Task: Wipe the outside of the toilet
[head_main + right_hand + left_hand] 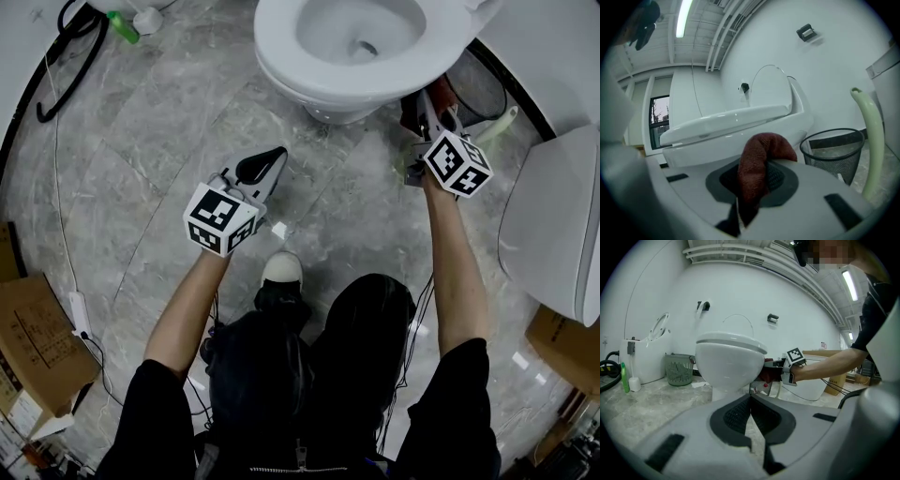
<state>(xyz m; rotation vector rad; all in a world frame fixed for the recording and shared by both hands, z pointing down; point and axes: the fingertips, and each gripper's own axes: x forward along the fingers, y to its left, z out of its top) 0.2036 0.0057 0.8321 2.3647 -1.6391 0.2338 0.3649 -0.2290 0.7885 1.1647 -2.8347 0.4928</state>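
The white toilet [347, 47] stands at the top of the head view, its bowl open. My right gripper [424, 111] is under the bowl's right side, shut on a dark red cloth [759, 164] that folds over its jaws and lies right by the bowl's outer wall [736, 140]. In the left gripper view the same cloth [768, 373] shows at the bowl's side. My left gripper [265, 169] hovers above the floor in front of the toilet [729, 364], shut with nothing in it.
A black wire bin [483, 84] and a pale green hose [872, 140] stand right of the toilet. A green basket [678, 369] and a green bottle [122, 26] are at the left. Cardboard boxes [33, 337] sit at the floor's edges. A cable [56, 169] runs along the left.
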